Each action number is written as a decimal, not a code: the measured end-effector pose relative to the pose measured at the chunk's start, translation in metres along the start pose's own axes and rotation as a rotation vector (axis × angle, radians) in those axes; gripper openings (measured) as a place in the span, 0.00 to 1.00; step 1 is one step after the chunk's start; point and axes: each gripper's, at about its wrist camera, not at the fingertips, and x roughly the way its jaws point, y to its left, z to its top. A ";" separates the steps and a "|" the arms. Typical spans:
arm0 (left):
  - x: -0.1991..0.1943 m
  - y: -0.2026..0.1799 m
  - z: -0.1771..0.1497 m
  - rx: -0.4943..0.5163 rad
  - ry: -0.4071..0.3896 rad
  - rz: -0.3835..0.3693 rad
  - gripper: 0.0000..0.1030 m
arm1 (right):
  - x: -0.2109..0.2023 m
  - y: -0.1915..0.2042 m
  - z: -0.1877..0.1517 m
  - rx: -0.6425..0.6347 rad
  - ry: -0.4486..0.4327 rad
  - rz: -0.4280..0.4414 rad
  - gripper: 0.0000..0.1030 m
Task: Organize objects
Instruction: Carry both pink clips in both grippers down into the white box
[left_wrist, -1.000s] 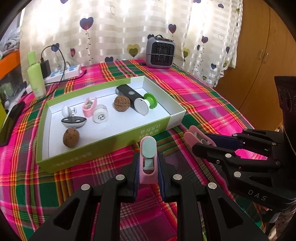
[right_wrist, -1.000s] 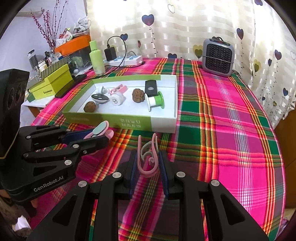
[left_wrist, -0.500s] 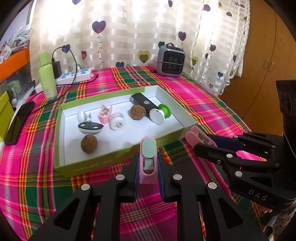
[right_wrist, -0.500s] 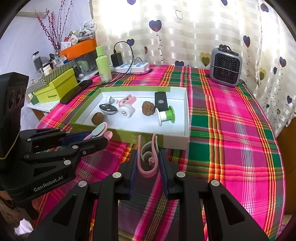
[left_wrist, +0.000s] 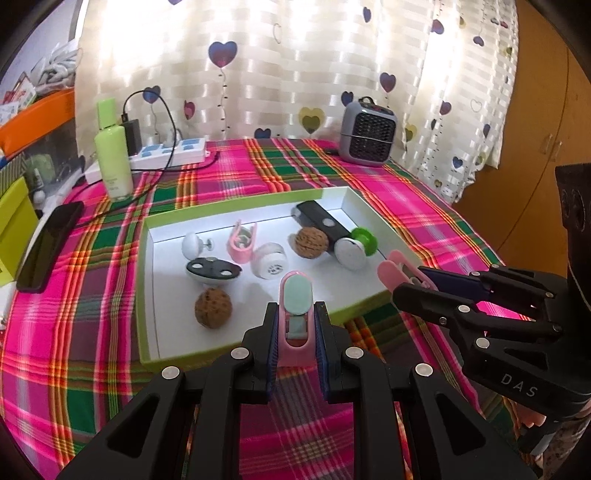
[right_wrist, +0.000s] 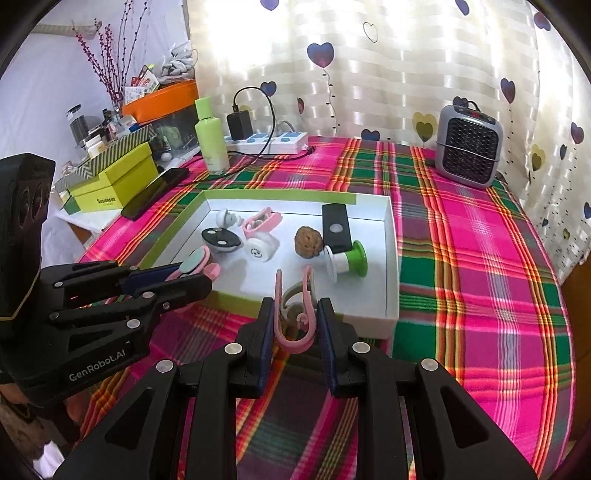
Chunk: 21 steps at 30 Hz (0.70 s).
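A green-rimmed white box (left_wrist: 146, 266) (right_wrist: 391, 258) on the plaid table holds two walnuts (left_wrist: 213, 307), a pink clip (left_wrist: 242, 242), a white knob, a black oval piece, a white round piece, a black bar and a green-and-white spool (right_wrist: 347, 262). My left gripper (left_wrist: 295, 325) is shut on a pink clip with a mint pad (left_wrist: 295, 306), raised over the box's near edge; it also shows in the right wrist view (right_wrist: 195, 262). My right gripper (right_wrist: 295, 321) is shut on another pink clip (right_wrist: 295, 317), above the near edge, to the right of the left one.
A green bottle (left_wrist: 112, 162), a power strip with charger (left_wrist: 170, 153) and a black phone (left_wrist: 50, 245) are at the back left. A grey heater (right_wrist: 467, 146) stands at the back right. Green boxes (right_wrist: 110, 182) sit off the left edge. A wooden cabinet (left_wrist: 546, 110) is right.
Both grippers have risen and moved forward with their clips, from short of the box to above its near edge. The box now sits lower and nearer in both views.
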 end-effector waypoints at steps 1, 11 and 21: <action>0.002 0.002 0.001 -0.006 0.002 -0.001 0.16 | 0.001 0.000 0.001 -0.001 0.001 0.000 0.23; 0.012 0.014 0.008 -0.028 0.013 0.000 0.16 | 0.015 -0.001 0.012 -0.001 0.009 0.000 0.23; 0.020 0.024 0.013 -0.052 0.021 0.007 0.16 | 0.027 -0.001 0.024 -0.003 0.015 0.007 0.23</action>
